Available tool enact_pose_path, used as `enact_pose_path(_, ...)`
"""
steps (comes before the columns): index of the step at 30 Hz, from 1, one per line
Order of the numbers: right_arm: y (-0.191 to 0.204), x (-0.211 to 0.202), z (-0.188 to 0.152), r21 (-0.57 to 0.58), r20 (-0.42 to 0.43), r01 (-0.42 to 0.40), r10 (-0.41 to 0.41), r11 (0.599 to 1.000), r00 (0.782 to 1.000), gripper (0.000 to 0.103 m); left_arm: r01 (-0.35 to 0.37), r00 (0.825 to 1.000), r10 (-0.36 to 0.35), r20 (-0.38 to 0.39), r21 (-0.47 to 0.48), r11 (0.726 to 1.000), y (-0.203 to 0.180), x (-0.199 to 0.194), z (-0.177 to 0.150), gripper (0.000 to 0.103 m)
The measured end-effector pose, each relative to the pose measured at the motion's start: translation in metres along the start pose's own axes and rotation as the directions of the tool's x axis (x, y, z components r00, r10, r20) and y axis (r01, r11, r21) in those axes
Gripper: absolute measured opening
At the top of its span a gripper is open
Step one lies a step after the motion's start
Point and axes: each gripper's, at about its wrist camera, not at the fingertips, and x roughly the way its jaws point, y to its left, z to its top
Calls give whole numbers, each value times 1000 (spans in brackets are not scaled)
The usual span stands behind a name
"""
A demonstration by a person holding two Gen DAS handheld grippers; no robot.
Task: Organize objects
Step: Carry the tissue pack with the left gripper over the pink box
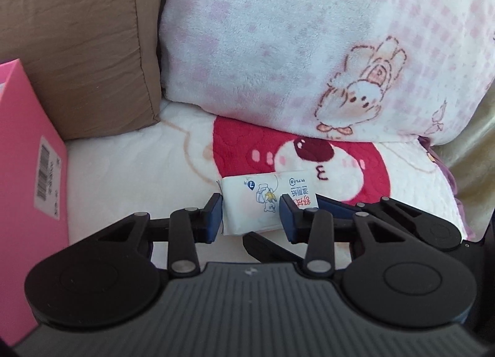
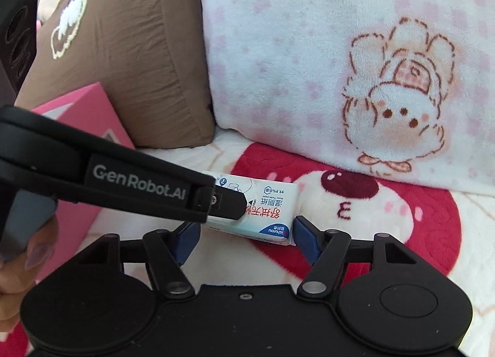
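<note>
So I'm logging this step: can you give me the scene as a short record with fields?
surface: blanket with a red cartoon print
item: wet-wipe pack lying flat
left gripper: jaws closed on the pack
right gripper: jaws open around the pack's end
at left: pink box
behind: brown pillow, bunny pillow

Tissue pack (image 1: 263, 202) on blanket (image 1: 139, 171), pillows (image 1: 278, 47) behind, box (image 1: 27, 171) seemingly left.

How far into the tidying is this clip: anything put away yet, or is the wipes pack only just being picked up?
Nothing looks put away from these views. In hand: the wipes pack lies on the blanket, with the left tool closed on it. The right tool is open around the same pack, not pinching. Left: lifting it and placing it, possibly in the pink box beside it, whose contents I cannot see.
</note>
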Motion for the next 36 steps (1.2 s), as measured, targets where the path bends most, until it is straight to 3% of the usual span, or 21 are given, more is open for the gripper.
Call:
enact_pose_path(8, 7, -42, 4, 15, -47, -34, 34, 999, 998, 66, 19, 999, -18, -50, 25, 999, -6, -48, -11, 38)
enact_pose_path(14, 38, -72, 15, 20, -59, -87, 88, 996, 994, 63, 62, 996, -65, -59, -40, 997, 9, -98, -21, 38)
enact_pose_path(21, 96, -108, 29, -28, -36, -171, 170, 985, 985, 60, 44, 998, -47, -28, -96, 994, 41, -178, -27, 38)
enact_pose_path(28, 158, -128, 42, -90, -39, -251, 248, 964, 968, 54, -33, 999, 34, 20, -85, 996, 71, -255, -34, 38)
enact_pose_path(36, 236, -110, 60, -144, -107, -322, 309, 936, 945, 53, -146, 988, 150, 28, -113, 983, 125, -303, -35, 38)
